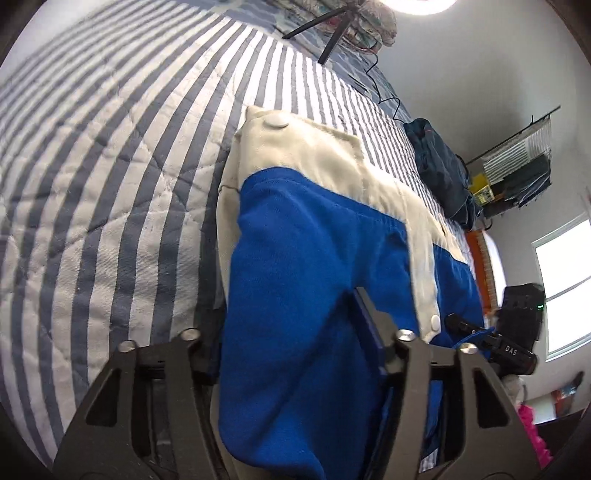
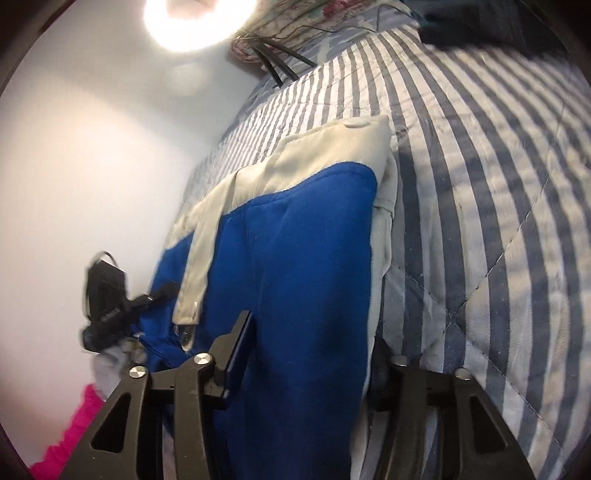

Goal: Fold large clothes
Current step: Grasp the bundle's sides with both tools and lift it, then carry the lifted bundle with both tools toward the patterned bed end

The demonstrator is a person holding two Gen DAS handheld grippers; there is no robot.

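A blue fleece jacket with cream panels and white snap buttons lies partly on the striped bedspread, its near end raised. My left gripper is shut on a thick fold of the blue cloth; the cloth hides its left finger. In the right wrist view the same jacket fills the gap of my right gripper, which is shut on it too, with its right finger mostly hidden. Each view shows the other gripper at the jacket's far side: the right gripper, the left gripper.
A dark blue garment lies at the bed's far edge. Tripod legs and a black cable stand near floral bedding at the head. A clothes rack, a window and pink fabric are beyond the bed.
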